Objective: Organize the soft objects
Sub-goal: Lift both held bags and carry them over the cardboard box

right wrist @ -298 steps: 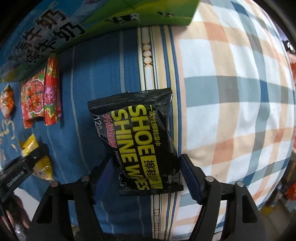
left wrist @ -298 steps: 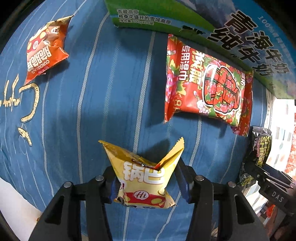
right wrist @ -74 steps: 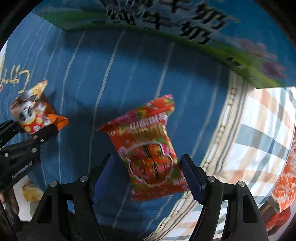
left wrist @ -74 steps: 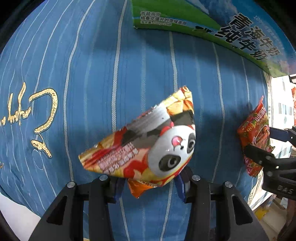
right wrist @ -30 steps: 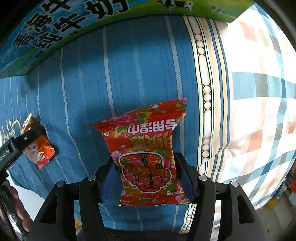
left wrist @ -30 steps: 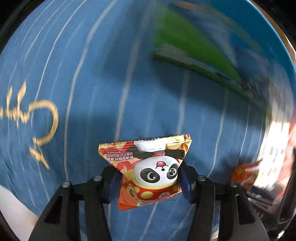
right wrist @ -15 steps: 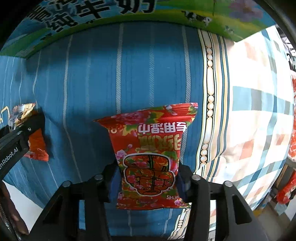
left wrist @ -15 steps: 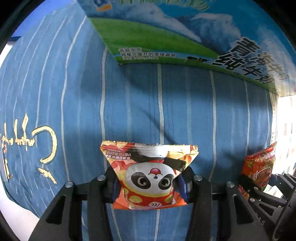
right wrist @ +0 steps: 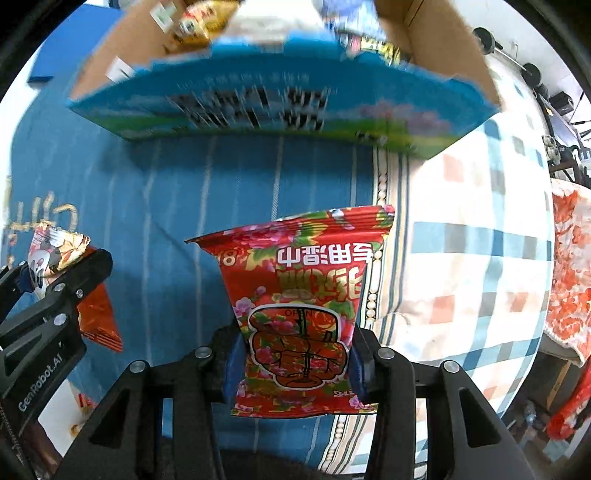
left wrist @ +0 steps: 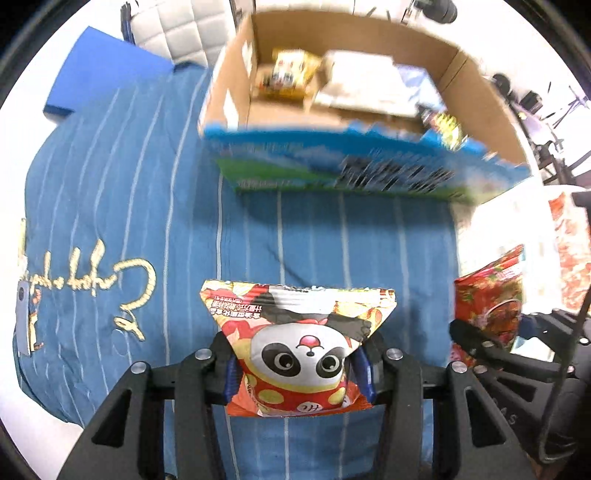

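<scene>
My left gripper (left wrist: 298, 373) is shut on a panda snack packet (left wrist: 299, 347) and holds it above the blue striped bedding (left wrist: 147, 229). My right gripper (right wrist: 293, 360) is shut on a red flowered snack packet (right wrist: 299, 306), also held up. Each packet shows in the other view too: the red one at the right of the left wrist view (left wrist: 487, 299), the panda one at the left of the right wrist view (right wrist: 55, 254). Ahead stands an open cardboard milk box (left wrist: 476, 96), its front blue and green, with a yellow packet (left wrist: 291, 74) and a black packet (left wrist: 443, 127) inside.
A plaid quilt (right wrist: 472, 258) lies to the right of the blue bedding. A red patterned cloth (right wrist: 569, 266) hangs at the far right. A blue block (left wrist: 107, 70) and a white padded headboard (left wrist: 184, 29) sit behind the box on the left.
Both grippers have risen and tilted up with their packets. The open top and inside of the box have come into view, where only its front showed before.
</scene>
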Motion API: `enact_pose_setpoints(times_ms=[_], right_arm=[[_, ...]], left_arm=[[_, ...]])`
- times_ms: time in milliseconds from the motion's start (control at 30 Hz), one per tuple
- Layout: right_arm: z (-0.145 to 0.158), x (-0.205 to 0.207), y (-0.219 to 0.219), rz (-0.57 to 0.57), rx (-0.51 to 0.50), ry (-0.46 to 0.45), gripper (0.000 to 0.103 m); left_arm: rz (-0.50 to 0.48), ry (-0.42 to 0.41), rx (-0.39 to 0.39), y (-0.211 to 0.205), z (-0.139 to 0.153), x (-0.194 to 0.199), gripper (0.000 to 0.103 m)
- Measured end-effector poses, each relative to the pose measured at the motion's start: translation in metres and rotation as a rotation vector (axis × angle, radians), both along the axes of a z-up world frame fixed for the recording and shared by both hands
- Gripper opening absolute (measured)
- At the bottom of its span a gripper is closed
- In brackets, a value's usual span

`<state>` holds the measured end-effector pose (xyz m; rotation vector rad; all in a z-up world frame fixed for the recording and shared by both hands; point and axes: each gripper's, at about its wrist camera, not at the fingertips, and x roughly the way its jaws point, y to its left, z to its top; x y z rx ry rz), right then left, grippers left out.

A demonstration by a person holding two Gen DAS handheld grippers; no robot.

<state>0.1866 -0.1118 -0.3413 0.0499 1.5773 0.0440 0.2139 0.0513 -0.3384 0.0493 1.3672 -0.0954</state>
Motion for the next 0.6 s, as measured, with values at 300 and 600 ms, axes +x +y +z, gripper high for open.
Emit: enact_pose_setpoints(times_ms=[300,600], right_arm=[[0.090,-0.017,-0.011,0.004,0.078,-0.131,0.047],[0.163,-0.020,-0.046,0.002,0.115,-0.278,0.047]], left_arm=[[-0.011,-0.137,-0.053,-0.011,0.084,-0.004,0.045],[-0.038,-0.255,-0.087,-0.021,0.149,0.016,0.045]])
